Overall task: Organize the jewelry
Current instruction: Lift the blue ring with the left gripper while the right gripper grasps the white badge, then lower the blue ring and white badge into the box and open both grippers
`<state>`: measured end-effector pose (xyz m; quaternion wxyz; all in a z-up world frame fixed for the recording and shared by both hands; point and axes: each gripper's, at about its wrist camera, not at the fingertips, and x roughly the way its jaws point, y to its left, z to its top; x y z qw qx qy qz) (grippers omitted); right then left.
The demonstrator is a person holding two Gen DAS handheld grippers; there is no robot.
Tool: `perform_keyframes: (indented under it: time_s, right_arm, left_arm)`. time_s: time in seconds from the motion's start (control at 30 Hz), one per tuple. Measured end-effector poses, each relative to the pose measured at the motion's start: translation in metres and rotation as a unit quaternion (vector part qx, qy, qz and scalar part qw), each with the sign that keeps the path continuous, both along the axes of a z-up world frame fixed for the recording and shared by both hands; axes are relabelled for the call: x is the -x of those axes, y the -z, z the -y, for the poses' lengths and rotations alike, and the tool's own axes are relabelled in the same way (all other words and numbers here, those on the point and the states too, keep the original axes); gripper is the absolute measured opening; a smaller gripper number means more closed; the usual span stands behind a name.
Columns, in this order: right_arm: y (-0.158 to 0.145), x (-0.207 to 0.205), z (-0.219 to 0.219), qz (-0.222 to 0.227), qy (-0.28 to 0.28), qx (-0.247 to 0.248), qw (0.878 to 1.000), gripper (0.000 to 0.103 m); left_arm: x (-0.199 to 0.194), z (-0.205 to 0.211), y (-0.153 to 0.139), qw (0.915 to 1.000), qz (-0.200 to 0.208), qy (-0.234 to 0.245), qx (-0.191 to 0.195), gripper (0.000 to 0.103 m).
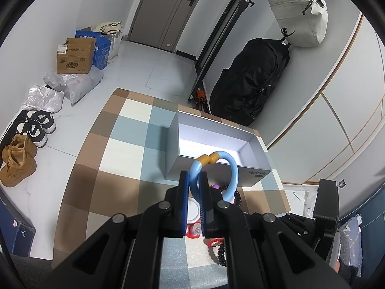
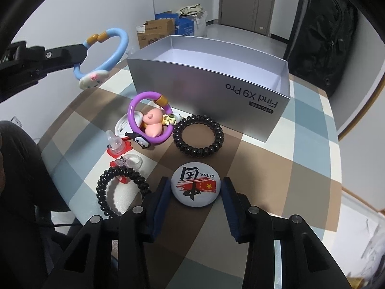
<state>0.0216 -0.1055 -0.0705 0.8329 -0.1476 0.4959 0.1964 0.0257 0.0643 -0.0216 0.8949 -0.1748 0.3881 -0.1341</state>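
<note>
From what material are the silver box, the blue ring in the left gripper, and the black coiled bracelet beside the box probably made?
Silver box: likely cardboard with a matte metallic coating; thin straight walls, soft sheen, printed lettering.
Blue ring: probably glossy plastic or silicone; smooth tube with bright highlights, held in the left gripper.
Black coiled bracelet: seemingly shiny plastic spiral cord, though glossy beads cannot be ruled out.

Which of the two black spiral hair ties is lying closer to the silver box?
The black spiral hair tie beside the purple ring bracelet, just before the silver box. The other black spiral tie lies nearer the right gripper.
</note>
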Motion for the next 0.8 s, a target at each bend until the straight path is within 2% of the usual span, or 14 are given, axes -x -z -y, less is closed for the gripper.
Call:
perform_keyframes:
  time_s: [0.27, 0.47, 0.63, 0.8]
  right_arm:
    - [-0.008, -0.017, 0.024, -0.016, 0.038, -0.059, 0.997, 0.041]
    - [-0.022, -0.02, 0.035, -0.009, 0.057, -0.108, 0.992, 0.041]
    - [-0.039, -0.019, 0.038, 0.012, 0.055, -0.155, 0.986, 0.041]
    - [-0.066, -0.022, 0.037, 0.061, 0.037, -0.204, 0.976, 0.042]
  left_arm:
    - [0.001, 0.001, -0.002, 1.0, 0.006, -0.001, -0.004, 0.004]
    - [-0.001, 0.003, -0.004, 0.9999, 0.01, -0.002, -0.003, 0.004]
    - [-0.001, -0.001, -0.01, 0.9995, 0.024, -0.019, 0.009, 0.004]
    - [-0.01, 0.0, -0.019, 0.999, 0.035, -0.03, 0.005, 0.004]
